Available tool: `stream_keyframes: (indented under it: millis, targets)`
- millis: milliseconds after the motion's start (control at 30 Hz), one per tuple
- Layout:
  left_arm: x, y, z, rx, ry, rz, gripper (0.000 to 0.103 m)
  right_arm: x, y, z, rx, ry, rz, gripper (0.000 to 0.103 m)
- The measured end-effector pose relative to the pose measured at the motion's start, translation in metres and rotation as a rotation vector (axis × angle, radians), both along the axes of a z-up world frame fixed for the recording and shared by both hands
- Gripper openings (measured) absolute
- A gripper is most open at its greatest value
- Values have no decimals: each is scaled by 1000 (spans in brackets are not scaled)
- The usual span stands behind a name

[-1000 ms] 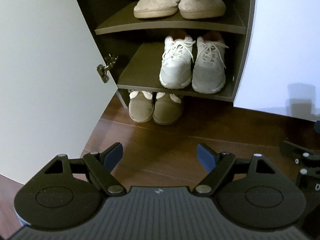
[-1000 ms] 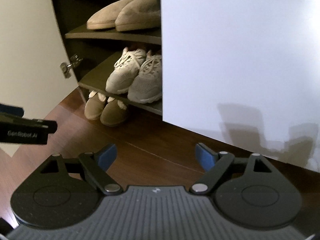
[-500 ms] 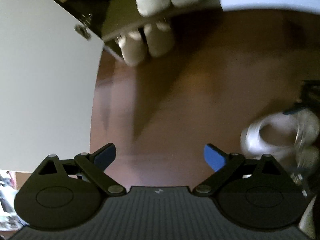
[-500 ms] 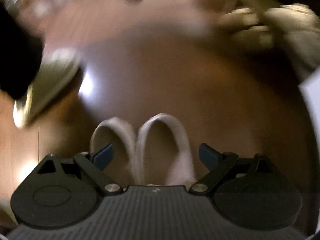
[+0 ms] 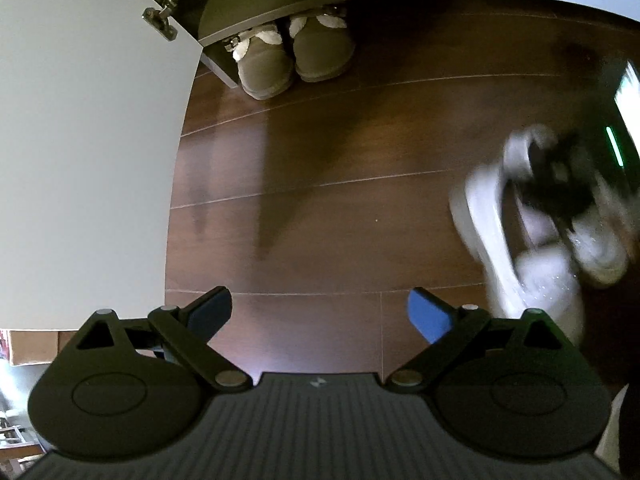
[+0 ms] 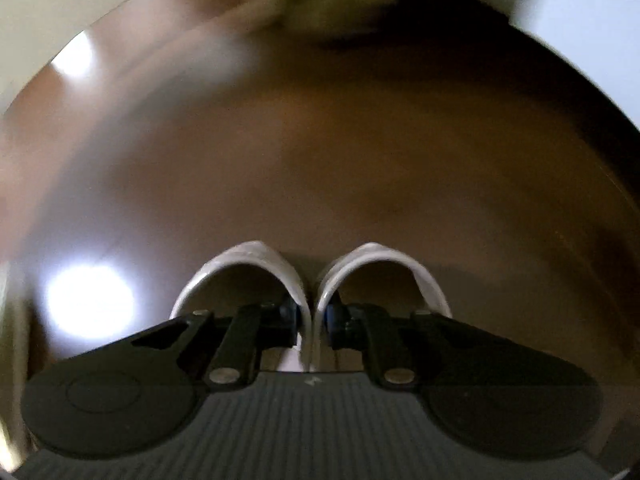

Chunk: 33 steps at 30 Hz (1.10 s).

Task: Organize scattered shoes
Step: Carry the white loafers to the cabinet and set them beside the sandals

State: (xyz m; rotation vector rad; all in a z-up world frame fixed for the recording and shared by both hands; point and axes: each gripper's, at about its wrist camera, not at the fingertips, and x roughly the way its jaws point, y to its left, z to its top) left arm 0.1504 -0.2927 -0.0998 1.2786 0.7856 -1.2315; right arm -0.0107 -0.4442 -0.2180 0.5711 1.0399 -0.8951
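The left gripper (image 5: 320,314) was matte black, with two round, disc-embossed housings flanking a ribbed grey centre plate that bore a small pale logo. Angled black link arms with silver pivot screws ran forward to blue fingertips (image 5: 430,316). The right gripper (image 6: 312,320) had the same black housings, ribbed grey plate, silver screws and logo, though only a sliver of blue showed at its tips.
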Motion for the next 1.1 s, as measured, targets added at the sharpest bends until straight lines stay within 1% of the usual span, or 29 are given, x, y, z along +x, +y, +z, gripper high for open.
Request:
stream_keyframes:
  millis: [33,100,167,200,233,300,333,400,433,467,533,600,667,733,800,833,867,900,933,1000,1100]
  targets:
    - [-1,1,-2,-1,-4,-9,97,-1,-21,3,-6,-16,-84,10]
    - [-2,1,-7,-9,-9,-28,97,2,-52,6,-29,-39,-179,10]
    - [-5,2,-16,-23,-18,-64,97,10,-81,8,-77,-55,-211,11]
    - [-8,2,-23,-34,-22,-97,97,12,-94,10,-94,-68,-228,13]
    - [-11,1,-34,-48,-25,-140,97,13,-106,12,-93,-91,-249,18]
    - [-16,-6,-53,-81,-19,-193,97,8,-117,19,-96,-132,-276,50]
    - [-19,-12,-62,-107,-8,-213,97,2,-112,30,-127,-152,-285,56]
    - [-23,-23,-80,-154,24,-238,97,-11,-85,43,-182,-147,-279,80]
    - [-25,-30,-89,-174,52,-235,97,-19,-68,49,-204,-142,-277,86]
    - [-26,-36,-97,-193,81,-231,97,-26,-53,53,-217,-138,-277,89]
    - [-27,-47,-111,-218,136,-227,96,-40,-20,45,-170,-127,-299,90]
    - [-28,-53,-124,-212,192,-250,96,-54,11,32,-109,-108,-319,90]
    - [-29,-59,-138,-199,239,-284,94,-47,25,10,-68,-55,-290,90]
    - [-31,-63,-151,-165,257,-322,93,-41,37,-10,-33,-4,-264,90]
    - [-33,-67,-163,-128,262,-346,82,-37,41,-18,-42,37,-270,90]
    - [-33,-69,-166,-123,266,-347,82,-37,42,-24,-39,49,-287,90]
    - [-32,-71,-167,-128,270,-339,82,-38,43,-27,-33,29,-295,84]
    - [-31,-73,-168,-133,275,-331,82,-40,44,-31,-26,8,-303,72]
    - [-30,-76,-168,-138,279,-324,82,-40,44,-33,-25,-6,-308,71]
    - [-28,-80,-170,-147,288,-308,82,-36,41,-32,-50,-4,-307,69]
    - [-28,-93,-171,-161,306,-293,82,-33,27,-29,-74,-5,-313,68]
